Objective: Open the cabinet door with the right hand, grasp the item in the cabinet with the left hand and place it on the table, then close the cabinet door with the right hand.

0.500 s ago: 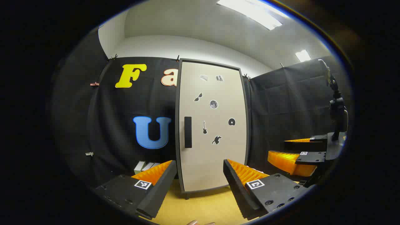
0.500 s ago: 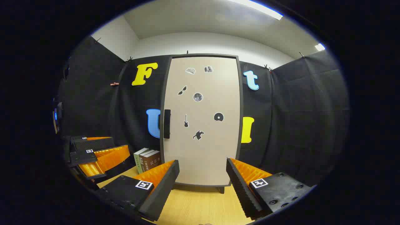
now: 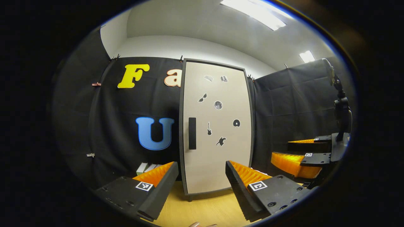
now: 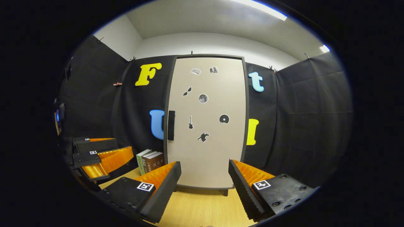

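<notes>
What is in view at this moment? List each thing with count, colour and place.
cabinet: one, beige door in a dark frame, shut, standing at the back of the table
handle: one, black, upright bar on the door's left edge
stickers: seven, dark or grey, scattered over the door
books: three, green, grey-green and brown spines, standing left of the cabinet
table: one, light wood, under the cabinet
ceiling lights: two, white, overhead
left gripper: one, open, facing the door
right gripper: one, open, facing the door, short of the handle
</notes>
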Tool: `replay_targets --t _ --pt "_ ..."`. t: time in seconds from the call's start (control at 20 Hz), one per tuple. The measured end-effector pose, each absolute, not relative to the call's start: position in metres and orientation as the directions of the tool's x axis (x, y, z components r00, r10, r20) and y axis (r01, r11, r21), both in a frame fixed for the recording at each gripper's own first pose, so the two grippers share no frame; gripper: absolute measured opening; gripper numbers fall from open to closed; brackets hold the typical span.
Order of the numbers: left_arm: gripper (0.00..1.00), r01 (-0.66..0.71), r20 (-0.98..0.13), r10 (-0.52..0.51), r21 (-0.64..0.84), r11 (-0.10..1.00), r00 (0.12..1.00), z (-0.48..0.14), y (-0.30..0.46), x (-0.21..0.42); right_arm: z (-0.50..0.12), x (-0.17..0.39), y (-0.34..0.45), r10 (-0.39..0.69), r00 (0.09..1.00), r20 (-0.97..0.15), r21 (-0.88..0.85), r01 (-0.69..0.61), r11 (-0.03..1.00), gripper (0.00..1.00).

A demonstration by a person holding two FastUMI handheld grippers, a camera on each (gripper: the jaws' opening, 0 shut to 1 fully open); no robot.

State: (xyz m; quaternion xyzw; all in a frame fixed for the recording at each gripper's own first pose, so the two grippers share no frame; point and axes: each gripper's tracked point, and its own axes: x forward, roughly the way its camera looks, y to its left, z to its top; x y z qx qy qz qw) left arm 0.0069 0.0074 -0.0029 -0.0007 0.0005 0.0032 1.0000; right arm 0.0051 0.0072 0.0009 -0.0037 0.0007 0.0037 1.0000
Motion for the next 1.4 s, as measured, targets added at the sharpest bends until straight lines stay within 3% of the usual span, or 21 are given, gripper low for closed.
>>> replay_targets --t 0.85,1.4 --pt "0.94 -0.019 0.007 0.019 0.008 1.000 1.000 -0.003 0.020 0.011 0.006 0.019 0.018 0.038 0.999 0.025 -0.006 -0.037 0.999 0.97" --pt "0.94 -0.112 -0.028 0.112 -0.009 0.994 0.993 -0.016 0.077 -0.012 0.033 0.088 0.089 0.160 0.981 0.110 -0.023 -0.158 0.987 0.97"
